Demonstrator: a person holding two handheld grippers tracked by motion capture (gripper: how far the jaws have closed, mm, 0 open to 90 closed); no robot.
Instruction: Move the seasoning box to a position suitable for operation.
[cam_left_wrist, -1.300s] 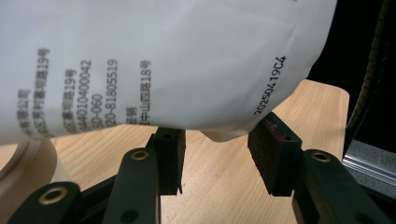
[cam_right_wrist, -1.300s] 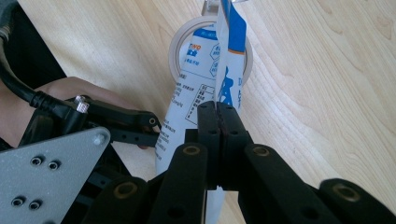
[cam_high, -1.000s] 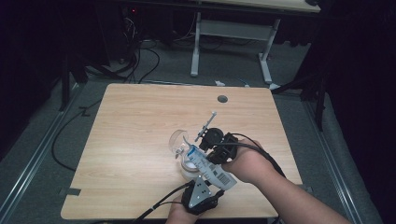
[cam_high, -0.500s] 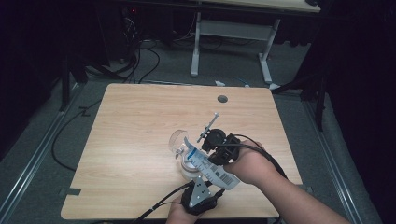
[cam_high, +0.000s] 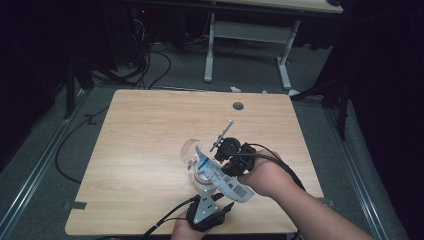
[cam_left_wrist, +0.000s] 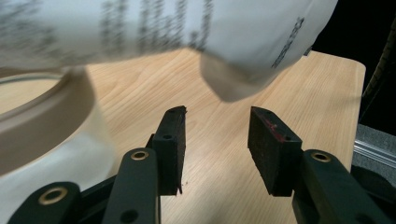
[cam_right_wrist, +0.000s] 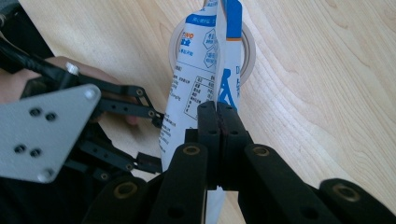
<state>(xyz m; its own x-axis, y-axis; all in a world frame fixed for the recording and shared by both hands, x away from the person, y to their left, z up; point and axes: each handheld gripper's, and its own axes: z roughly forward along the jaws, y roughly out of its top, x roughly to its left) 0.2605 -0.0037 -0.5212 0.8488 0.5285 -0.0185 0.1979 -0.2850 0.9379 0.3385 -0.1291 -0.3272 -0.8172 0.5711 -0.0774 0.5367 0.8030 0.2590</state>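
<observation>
Right gripper (cam_right_wrist: 218, 109): you have its jaws clamped flat on a seam of the white-and-blue pouch (cam_right_wrist: 205, 70), which hangs ahead of the tips.
Pouch mouth: directly over the clear jar (cam_high: 192, 152), just beyond your jaws.
Left gripper (cam_left_wrist: 215, 135): jaws stand partly apart with nothing between them; the jar wall (cam_left_wrist: 51, 135) sits just outside its left finger, the pouch overhead.
Risk 1: the jar is unbraced, so a nudge from pouch or finger could slide or tip it.
Risk 2: the thin seam could slip from your grip, spilling onto the table (cam_high: 150, 125).
</observation>
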